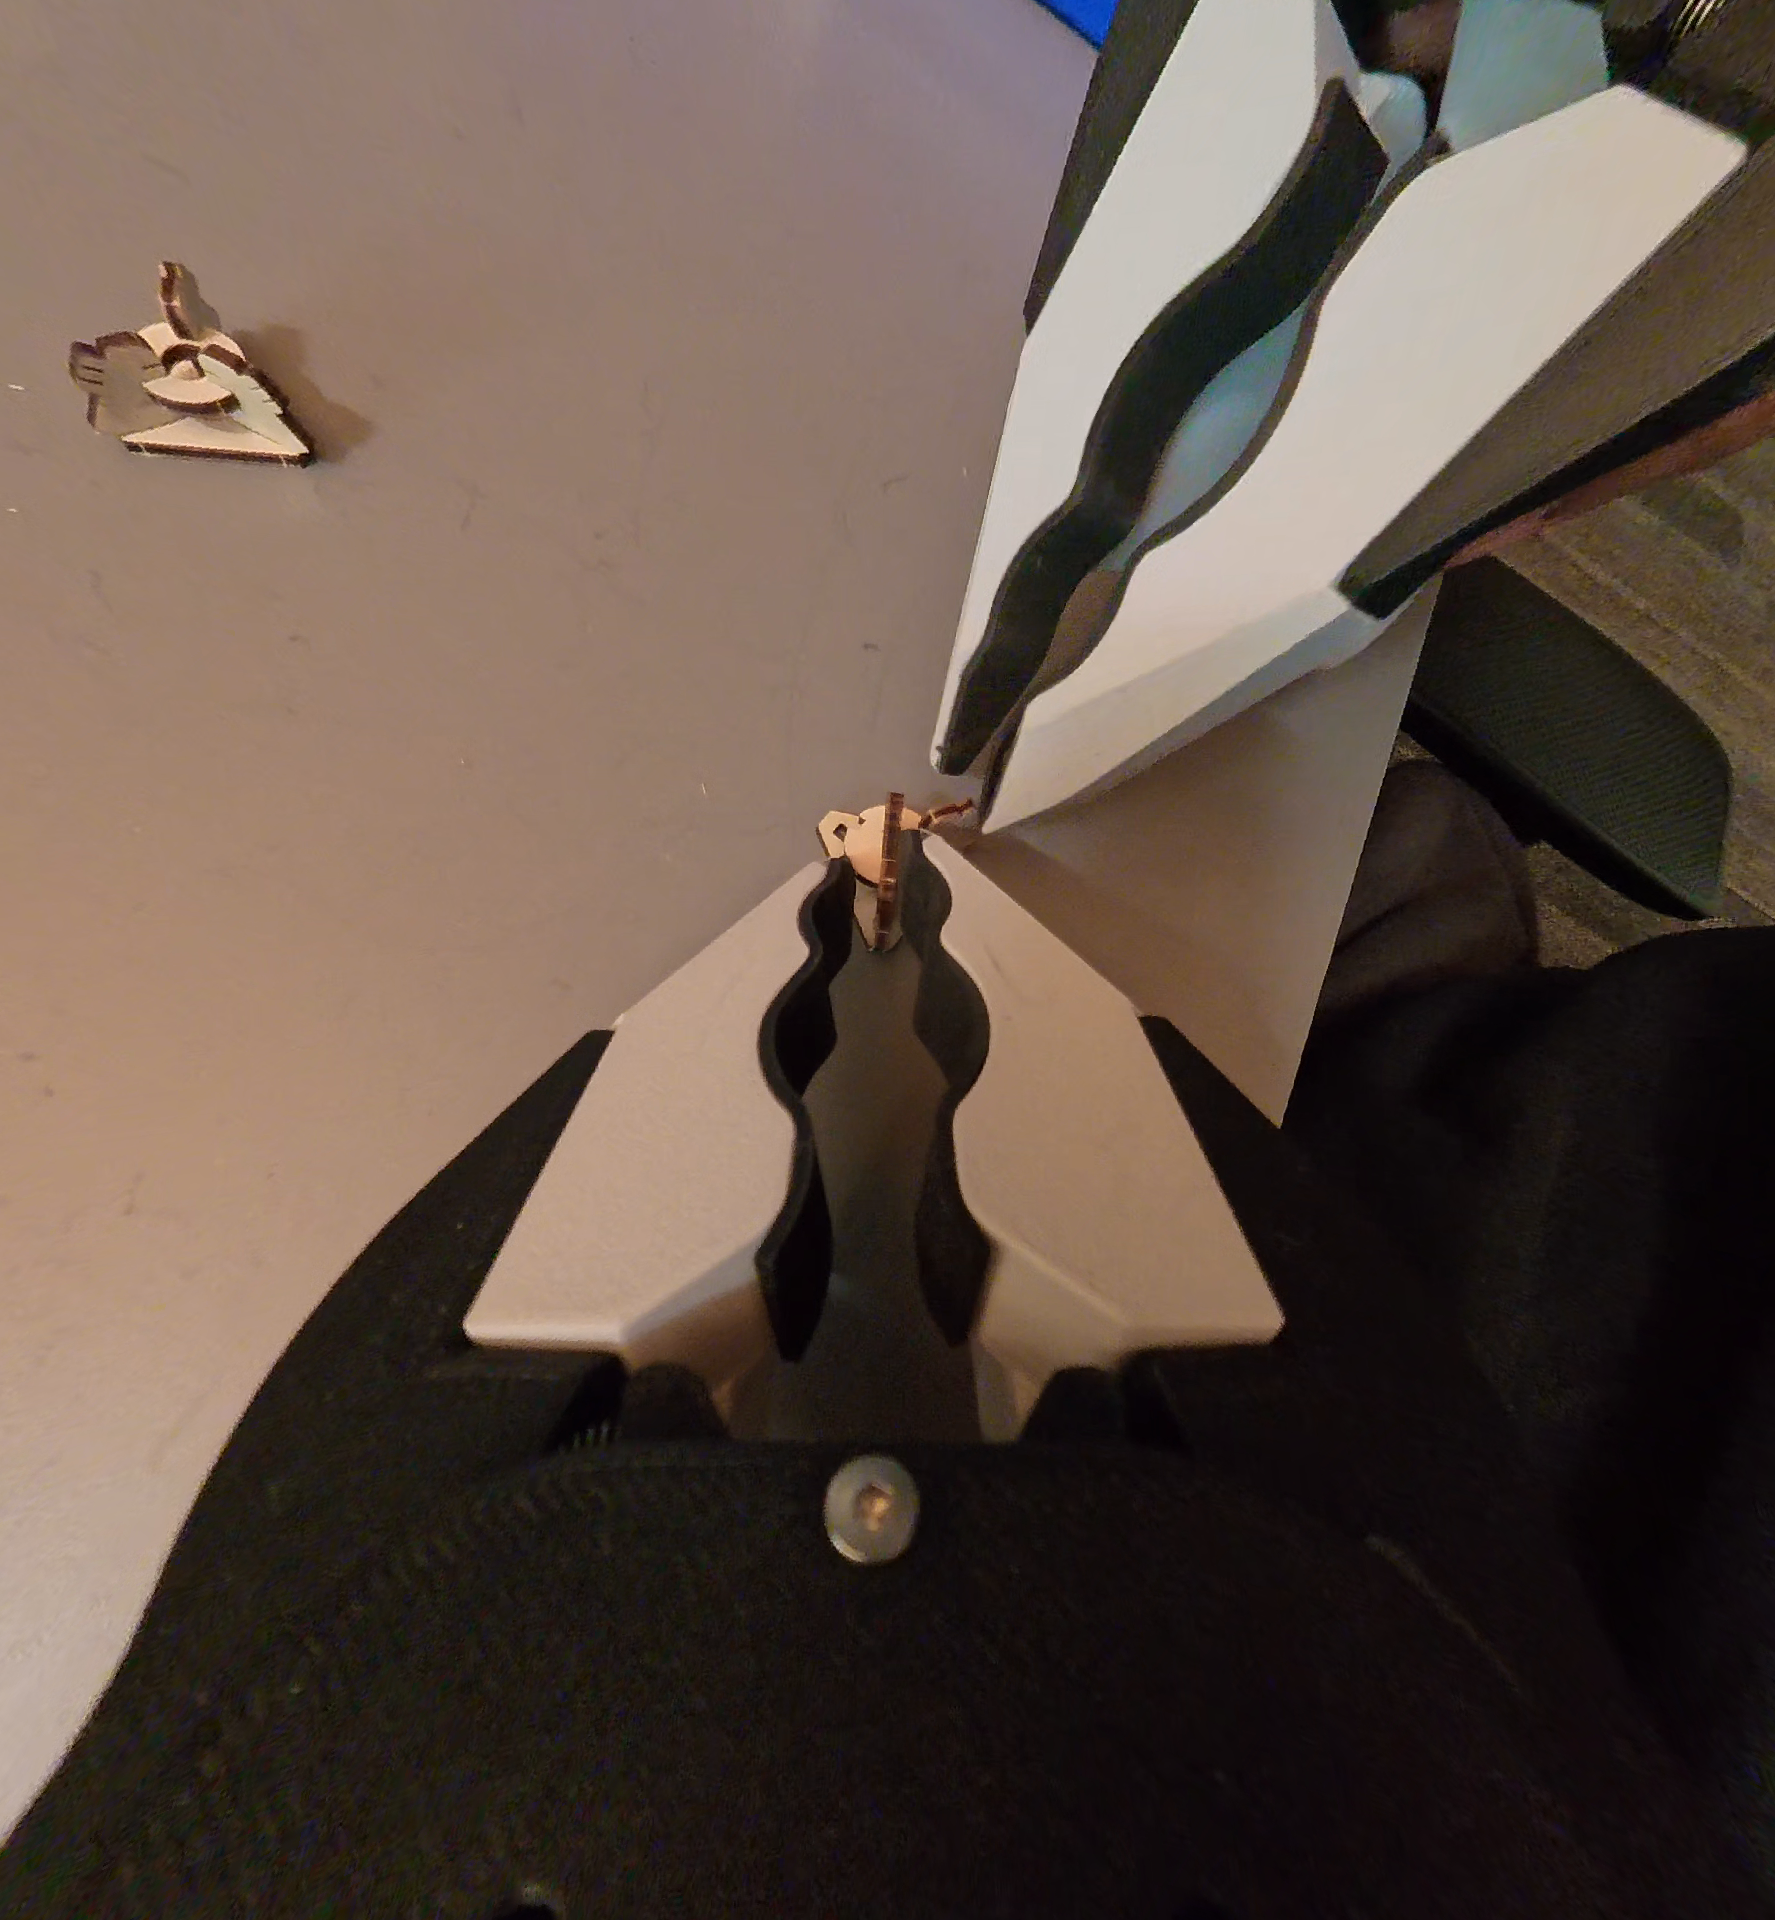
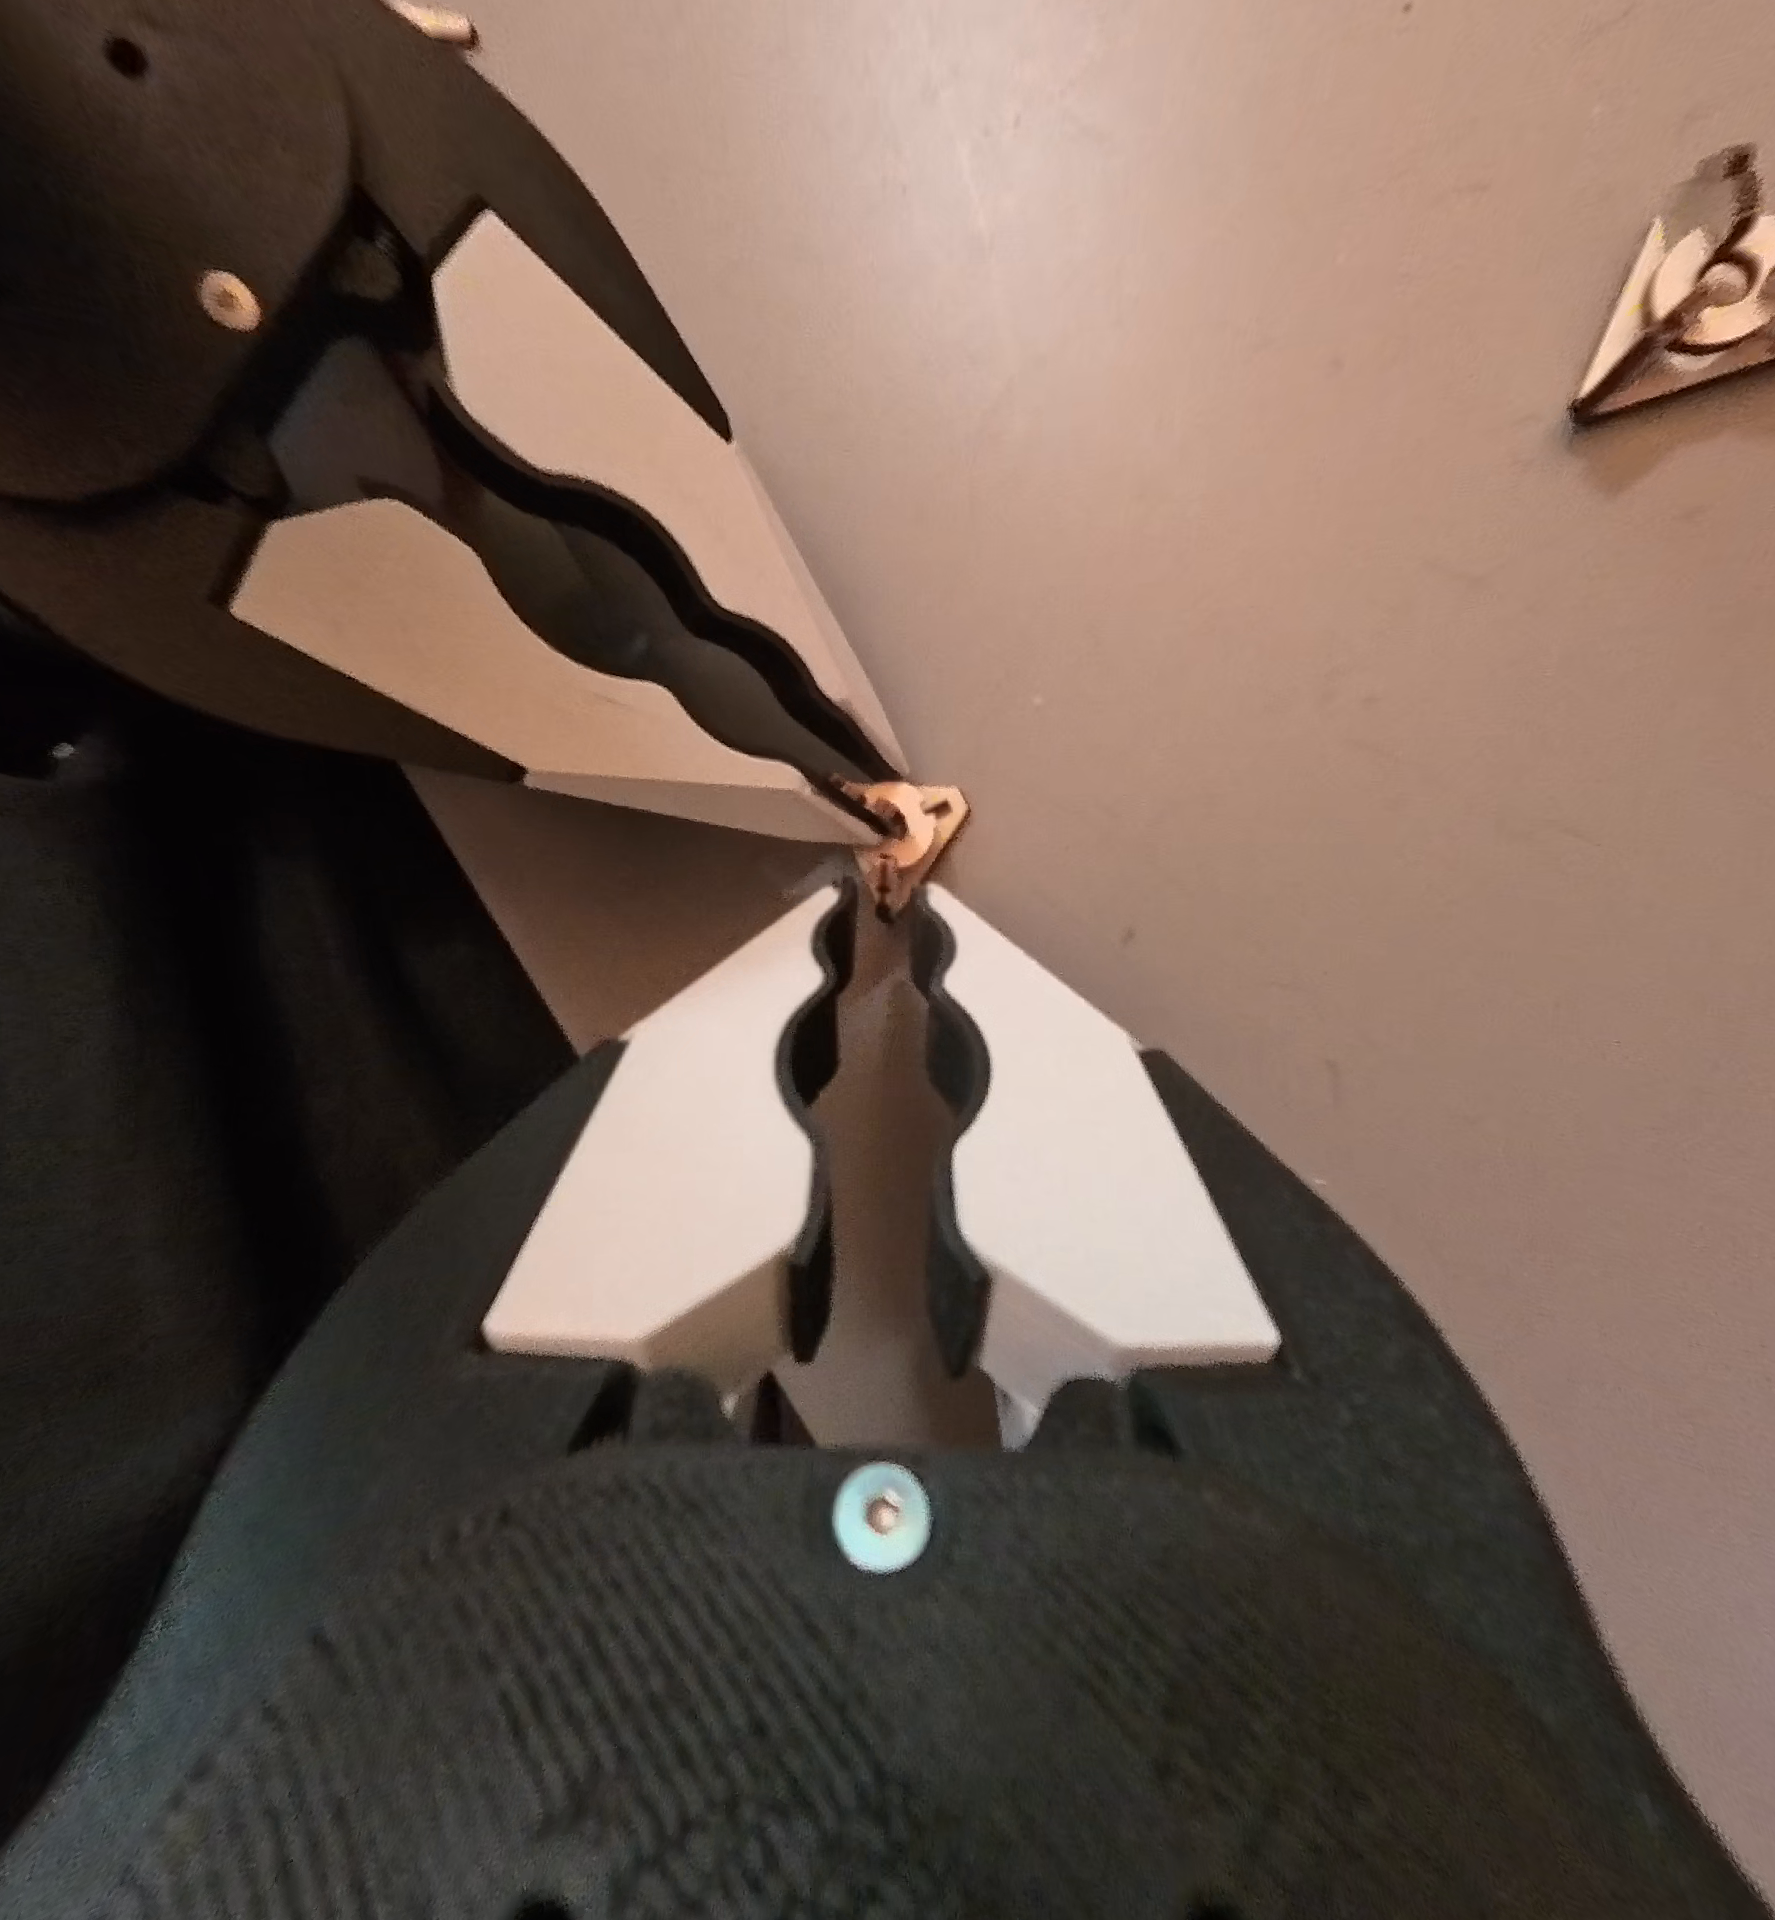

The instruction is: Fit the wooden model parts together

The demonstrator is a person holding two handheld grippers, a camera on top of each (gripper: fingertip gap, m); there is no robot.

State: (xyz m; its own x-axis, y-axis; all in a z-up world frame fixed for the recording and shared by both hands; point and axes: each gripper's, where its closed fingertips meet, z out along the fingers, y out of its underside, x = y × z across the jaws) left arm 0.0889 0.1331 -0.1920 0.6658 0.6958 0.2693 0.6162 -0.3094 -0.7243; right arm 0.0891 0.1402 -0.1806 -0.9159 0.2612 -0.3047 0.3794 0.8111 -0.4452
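Plywood (image 1: pixel 878 868) fills our left gripper (image 1: pixel 875 883): a small laser-cut assembly, a pale disc with a dark toothed edge, clamped upright between the black pads (image 1: pixel 930 914) at the very tips, above the grey tabletop (image 1: pixel 447 675). Just to the right of those tips sits our right gripper (image 2: pixel 883 899), its jaws parted by a narrow gap around a thin tab that juts from the same assembly; the view is blurred, so we cannot tell whether its pads press on the tab or merely flank it. A second wooden assembly (image 1: pixel 192 379), triangular with a ring on top, lies flat on the table well off to the left. To work this joint well, we judge it wise to hold the left grip steady and square while the right gripper meets the fragile tab gently, along its flat faces.
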